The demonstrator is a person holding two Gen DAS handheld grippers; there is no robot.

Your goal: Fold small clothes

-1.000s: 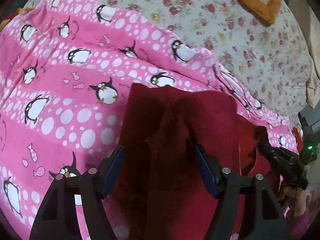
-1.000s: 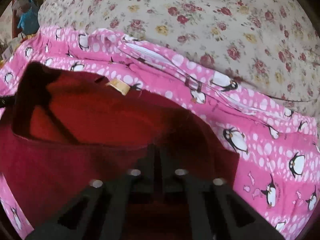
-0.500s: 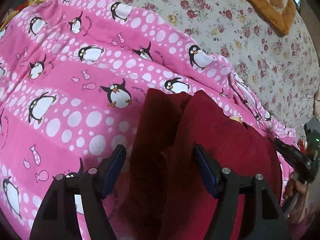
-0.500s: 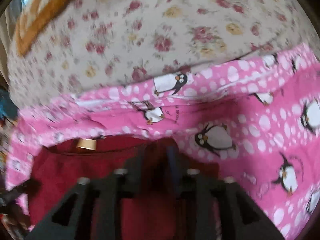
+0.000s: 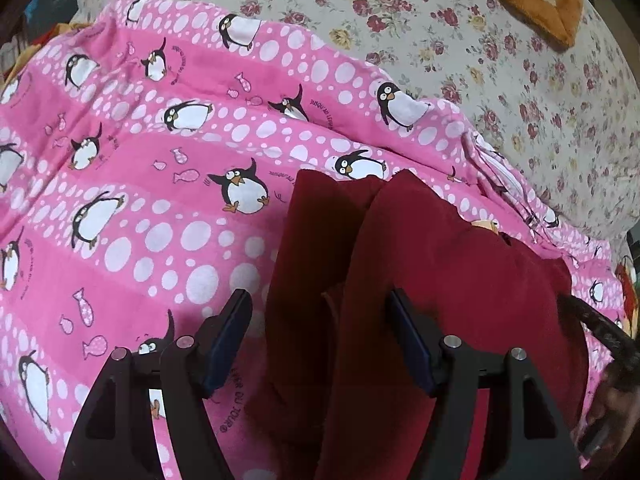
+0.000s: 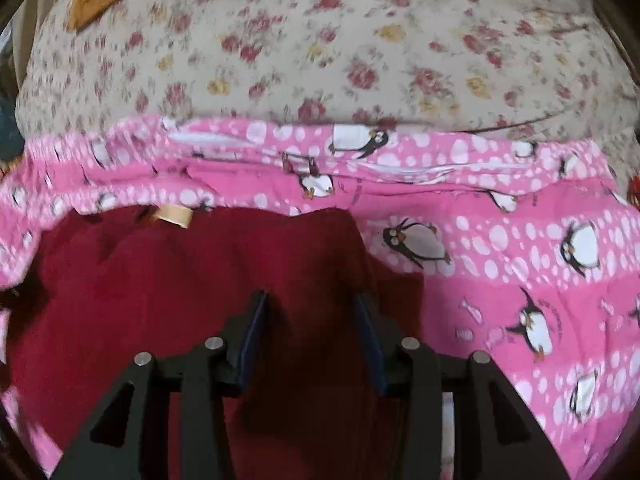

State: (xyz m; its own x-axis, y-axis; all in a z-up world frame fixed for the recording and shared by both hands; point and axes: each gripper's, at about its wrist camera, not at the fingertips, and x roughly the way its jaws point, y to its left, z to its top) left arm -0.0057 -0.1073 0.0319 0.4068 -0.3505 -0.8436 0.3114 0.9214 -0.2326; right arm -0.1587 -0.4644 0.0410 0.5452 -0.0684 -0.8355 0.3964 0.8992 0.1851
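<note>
The dark red fleece garment (image 5: 420, 280) lies on the pink penguin-print blanket (image 5: 140, 200), folds rising between the left gripper (image 5: 320, 344)'s wide-apart jaws, untouched; the right gripper (image 6: 310, 340) is opening above the garment, pads clear of the cloth.

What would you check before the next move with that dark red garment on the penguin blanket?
1. Left gripper clear of cloth: not ok, a raised fold of the red garment stands between its open jaws.
2. Right gripper letting go: ok, jaws opening, garment under them.
3. Garment flat: not ok, ridged.
4. Tan label at far edge: ok.
5. Garment fully on penguin blanket: cannot tell.
</note>
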